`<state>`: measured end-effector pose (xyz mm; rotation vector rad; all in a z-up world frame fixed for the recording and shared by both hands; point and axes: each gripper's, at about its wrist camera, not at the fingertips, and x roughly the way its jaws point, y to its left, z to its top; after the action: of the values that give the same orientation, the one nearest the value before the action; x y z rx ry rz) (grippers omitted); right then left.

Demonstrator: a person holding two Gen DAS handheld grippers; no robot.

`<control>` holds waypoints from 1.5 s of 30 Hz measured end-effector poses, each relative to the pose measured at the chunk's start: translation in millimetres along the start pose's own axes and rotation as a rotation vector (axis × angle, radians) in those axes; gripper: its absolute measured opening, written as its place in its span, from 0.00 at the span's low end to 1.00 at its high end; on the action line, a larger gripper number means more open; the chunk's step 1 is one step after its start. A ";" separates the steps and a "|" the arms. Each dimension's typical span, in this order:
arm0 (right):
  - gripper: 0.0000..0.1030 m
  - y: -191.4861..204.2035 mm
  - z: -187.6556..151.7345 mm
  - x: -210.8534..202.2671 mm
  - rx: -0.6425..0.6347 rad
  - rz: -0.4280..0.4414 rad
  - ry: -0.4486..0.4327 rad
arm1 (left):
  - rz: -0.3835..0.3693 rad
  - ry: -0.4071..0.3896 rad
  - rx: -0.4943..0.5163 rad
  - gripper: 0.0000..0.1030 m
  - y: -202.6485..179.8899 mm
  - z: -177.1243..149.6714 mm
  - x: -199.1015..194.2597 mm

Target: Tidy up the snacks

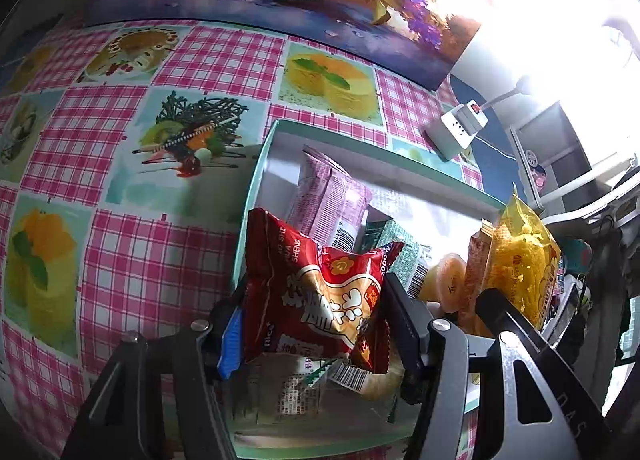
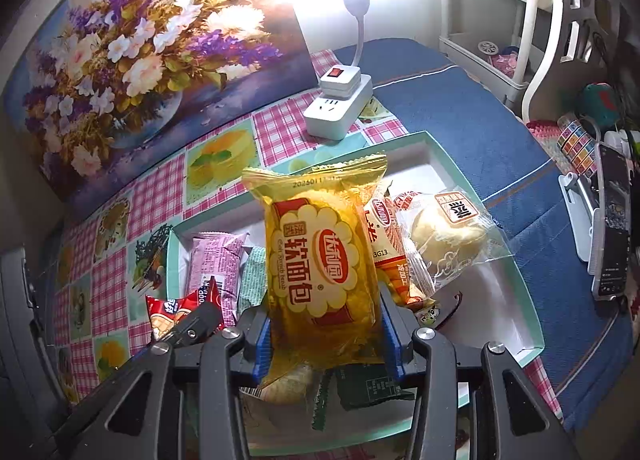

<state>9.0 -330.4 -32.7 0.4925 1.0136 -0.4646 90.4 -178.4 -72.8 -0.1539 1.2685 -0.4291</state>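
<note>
My left gripper [image 1: 316,320] is shut on a red peanut snack packet [image 1: 316,288] and holds it above the teal-rimmed white box [image 1: 264,148]. My right gripper [image 2: 326,332] is shut on a yellow soft-bread packet [image 2: 320,256], also over the box [image 2: 532,324]. The yellow packet also shows at the right of the left wrist view [image 1: 520,256]; the red packet shows at the lower left of the right wrist view [image 2: 176,308]. In the box lie a pink packet [image 1: 328,196], a green packet [image 1: 396,248], an orange packet [image 2: 384,244] and a clear-wrapped pastry [image 2: 444,232].
The box sits on a pink checked tablecloth [image 1: 120,260]. A white power strip with a plugged lamp [image 2: 340,108] stands behind the box. A flower painting [image 2: 132,60] leans at the back. A blue cloth [image 2: 480,132] and a phone on a stand [image 2: 612,228] are at the right.
</note>
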 end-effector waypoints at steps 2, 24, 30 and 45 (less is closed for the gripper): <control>0.46 -0.4 -0.2 -0.7 0.002 -0.002 -0.002 | -0.001 0.002 0.000 0.62 -0.5 0.3 0.2; 0.52 -6.4 2.6 -15.5 0.027 0.011 -0.044 | -0.136 0.023 -0.072 0.77 8.6 0.2 -3.2; 0.52 -4.6 3.2 -17.6 0.014 0.003 -0.052 | -0.140 0.006 -0.097 0.77 13.8 1.0 -10.4; 0.81 8.5 1.5 -9.3 -0.065 -0.017 -0.038 | 0.120 -0.126 -0.091 0.92 38.8 5.6 -36.4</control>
<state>10.8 -323.2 -22.4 0.4156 0.9935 -0.4528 96.1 -129.5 -52.1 -0.1776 1.1670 -0.2546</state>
